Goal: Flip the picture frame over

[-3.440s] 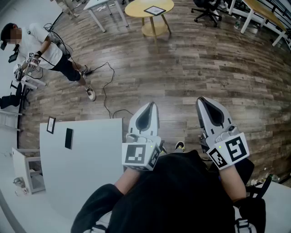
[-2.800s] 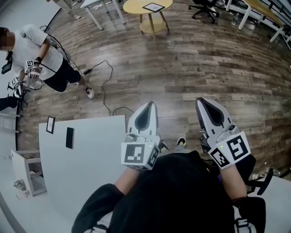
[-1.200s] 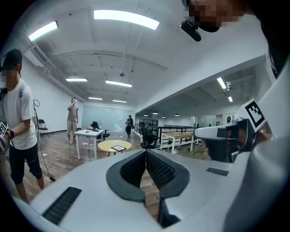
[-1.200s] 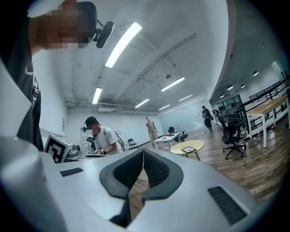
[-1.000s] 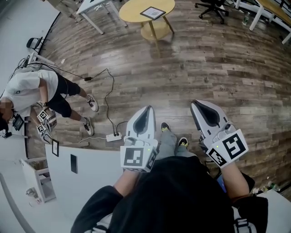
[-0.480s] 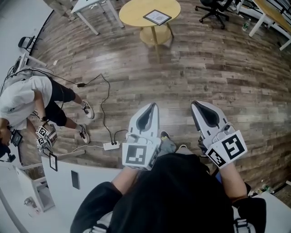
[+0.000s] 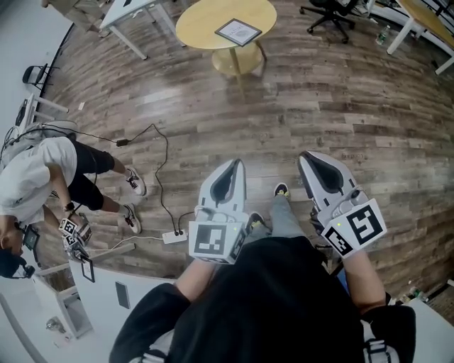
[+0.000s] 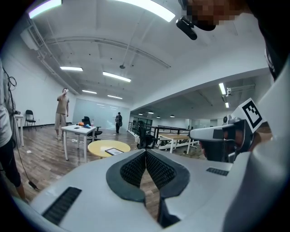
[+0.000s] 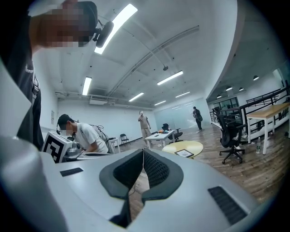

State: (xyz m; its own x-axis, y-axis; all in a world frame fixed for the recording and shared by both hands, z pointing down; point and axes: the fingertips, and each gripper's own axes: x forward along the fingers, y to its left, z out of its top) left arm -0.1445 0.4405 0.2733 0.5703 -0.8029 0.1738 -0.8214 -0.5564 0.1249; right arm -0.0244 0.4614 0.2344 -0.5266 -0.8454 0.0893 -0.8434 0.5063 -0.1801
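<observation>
The picture frame [image 7: 240, 31] lies flat on a round yellow table [image 7: 206, 21] far ahead at the top of the head view. Both grippers are held out in front of the person's body, well short of that table. My left gripper [image 7: 235, 164] is shut with nothing in it, and so is my right gripper [image 7: 306, 157]. In the left gripper view the shut left gripper [image 8: 146, 152] points toward the yellow table [image 8: 102, 147] and the frame [image 8: 114, 151]. The right gripper view shows the shut right gripper [image 9: 143, 152] with the table [image 9: 195, 146] and frame [image 9: 184, 153] beyond it.
A person in a white shirt [image 7: 32, 181] bends over at the left beside a white table [image 7: 135, 312]. A cable and power strip [image 7: 173, 236] lie on the wooden floor. A white desk [image 7: 131, 8] and an office chair [image 7: 328, 10] stand near the yellow table.
The person holding the grippers has walked forward: the yellow table and frame have come nearer, and the white table at lower left has slid back. Both grippers stay shut.
</observation>
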